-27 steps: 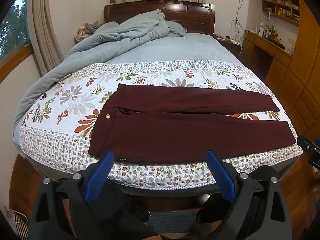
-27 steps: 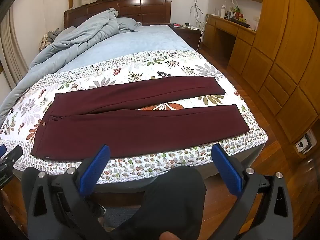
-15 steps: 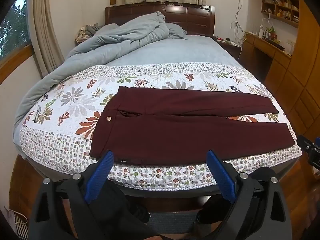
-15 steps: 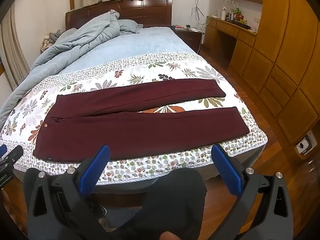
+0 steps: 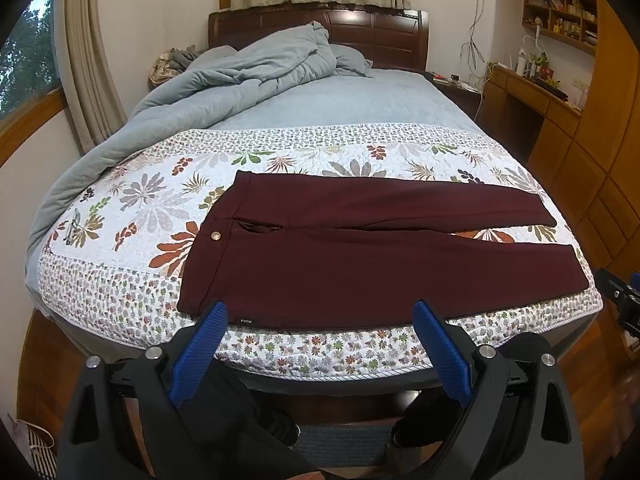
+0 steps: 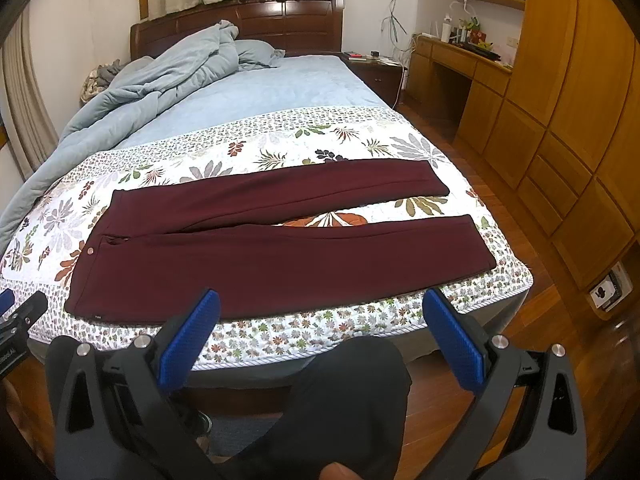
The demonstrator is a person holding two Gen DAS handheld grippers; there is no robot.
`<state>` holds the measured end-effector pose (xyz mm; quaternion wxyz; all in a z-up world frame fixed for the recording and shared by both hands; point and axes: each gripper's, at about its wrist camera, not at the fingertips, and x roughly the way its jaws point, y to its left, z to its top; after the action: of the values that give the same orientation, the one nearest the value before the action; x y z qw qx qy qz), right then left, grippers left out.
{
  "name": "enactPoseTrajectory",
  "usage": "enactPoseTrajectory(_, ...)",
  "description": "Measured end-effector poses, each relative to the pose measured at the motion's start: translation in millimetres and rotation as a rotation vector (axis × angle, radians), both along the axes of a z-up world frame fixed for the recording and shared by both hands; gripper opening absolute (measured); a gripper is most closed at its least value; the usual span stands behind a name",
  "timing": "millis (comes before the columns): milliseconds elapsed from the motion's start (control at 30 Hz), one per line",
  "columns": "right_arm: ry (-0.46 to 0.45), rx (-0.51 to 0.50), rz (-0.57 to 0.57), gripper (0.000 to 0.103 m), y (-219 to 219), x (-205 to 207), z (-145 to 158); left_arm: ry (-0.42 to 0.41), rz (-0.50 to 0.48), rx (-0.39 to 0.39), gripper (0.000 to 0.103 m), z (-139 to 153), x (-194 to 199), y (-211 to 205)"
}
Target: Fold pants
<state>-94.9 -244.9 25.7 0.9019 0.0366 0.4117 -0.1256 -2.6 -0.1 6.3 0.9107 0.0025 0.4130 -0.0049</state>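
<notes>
Dark maroon pants (image 5: 360, 252) lie flat across the foot of the bed, waistband to the left, both legs spread apart and pointing right. They also show in the right wrist view (image 6: 272, 252). My left gripper (image 5: 322, 346) is open and empty, held in front of the bed edge near the waistband's near corner. My right gripper (image 6: 320, 338) is open and empty, held in front of the bed edge below the near leg. Neither touches the pants.
The pants rest on a white floral quilt (image 5: 132, 216). A rumpled blue duvet (image 5: 240, 80) lies toward the wooden headboard (image 5: 376, 32). Wooden cabinets (image 6: 568, 120) and a desk (image 6: 460, 60) line the right. A person's dark-clad legs (image 6: 344, 408) stand below the grippers.
Both grippers have drawn back and up slightly; the pants sit a little lower in both views. The pants have not moved.
</notes>
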Motion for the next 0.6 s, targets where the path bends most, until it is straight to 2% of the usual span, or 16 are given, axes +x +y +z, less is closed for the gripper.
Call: enactPoseTrajectory(600,0.017,0.018,-0.002,0.101,-8,3,-10,0.025,-0.008,0.02,0.094,-11,4,-7)
